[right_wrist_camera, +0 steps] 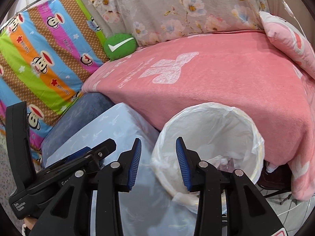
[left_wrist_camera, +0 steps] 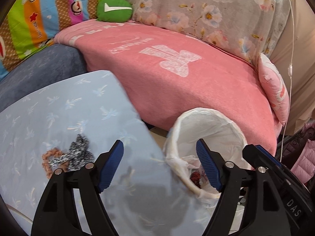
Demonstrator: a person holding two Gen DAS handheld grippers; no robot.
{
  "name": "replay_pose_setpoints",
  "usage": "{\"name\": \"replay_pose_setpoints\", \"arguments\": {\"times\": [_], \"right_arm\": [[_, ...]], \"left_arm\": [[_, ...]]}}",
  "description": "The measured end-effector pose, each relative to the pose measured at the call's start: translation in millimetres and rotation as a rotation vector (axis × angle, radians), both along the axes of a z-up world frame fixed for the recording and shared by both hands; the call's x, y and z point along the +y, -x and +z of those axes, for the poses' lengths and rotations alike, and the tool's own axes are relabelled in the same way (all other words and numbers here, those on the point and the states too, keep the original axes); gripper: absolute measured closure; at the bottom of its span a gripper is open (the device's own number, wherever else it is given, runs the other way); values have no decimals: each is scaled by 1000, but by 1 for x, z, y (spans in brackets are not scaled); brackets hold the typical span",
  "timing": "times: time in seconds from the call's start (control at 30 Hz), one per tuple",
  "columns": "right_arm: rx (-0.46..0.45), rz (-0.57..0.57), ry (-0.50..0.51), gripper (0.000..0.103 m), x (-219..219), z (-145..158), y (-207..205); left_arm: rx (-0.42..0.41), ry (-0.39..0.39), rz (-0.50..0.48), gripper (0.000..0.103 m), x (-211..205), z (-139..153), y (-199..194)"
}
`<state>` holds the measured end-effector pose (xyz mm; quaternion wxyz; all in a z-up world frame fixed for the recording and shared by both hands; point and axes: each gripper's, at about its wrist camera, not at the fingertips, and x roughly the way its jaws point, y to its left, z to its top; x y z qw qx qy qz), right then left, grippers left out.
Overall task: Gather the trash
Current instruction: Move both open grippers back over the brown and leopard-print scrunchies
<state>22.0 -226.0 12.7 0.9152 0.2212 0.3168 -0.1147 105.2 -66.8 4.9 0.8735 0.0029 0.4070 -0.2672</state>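
Trash bin (right_wrist_camera: 208, 147), lined with a white plastic bag and already holding crumpled scraps at its bottom, stands on the floor between a pale blue patterned tabletop (left_wrist_camera: 59, 118) and a sofa draped in a pink blanket (left_wrist_camera: 187, 78). The left gripper (left_wrist_camera: 159, 167) has its jaws spread wide and empty across the bin's near rim; the right gripper (right_wrist_camera: 158, 163), partly open and empty, hangs just beside it. On the tabletop lie a speckled black-and-white scrap (left_wrist_camera: 78, 153) and an orange beaded ring (left_wrist_camera: 47, 161), likely next to collect.
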Motion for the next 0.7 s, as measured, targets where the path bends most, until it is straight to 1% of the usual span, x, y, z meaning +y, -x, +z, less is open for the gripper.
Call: {"name": "replay_pose_setpoints", "arguments": {"times": [0.1,0.17,0.3,0.43,0.6,0.7], "right_arm": [[9,31,1,66,15,-3,-5],[17,52,2,65,26,-5,-9],[31,92,7,62,49,-9,-19],[49,134,11,62,71,-16,-29],[73,182,18,62,95,-24,-41],[92,205,22,59,109,-31,-50]], "left_arm": [[-5,-15,42,22,17,-4,-2],[5,-20,67,21,28,-7,-6],[22,-26,112,21,51,-14,-11],[33,-44,156,21,76,-24,-14],[63,-40,209,21,103,-33,-19],[75,-42,236,21,116,-38,-22]]}}
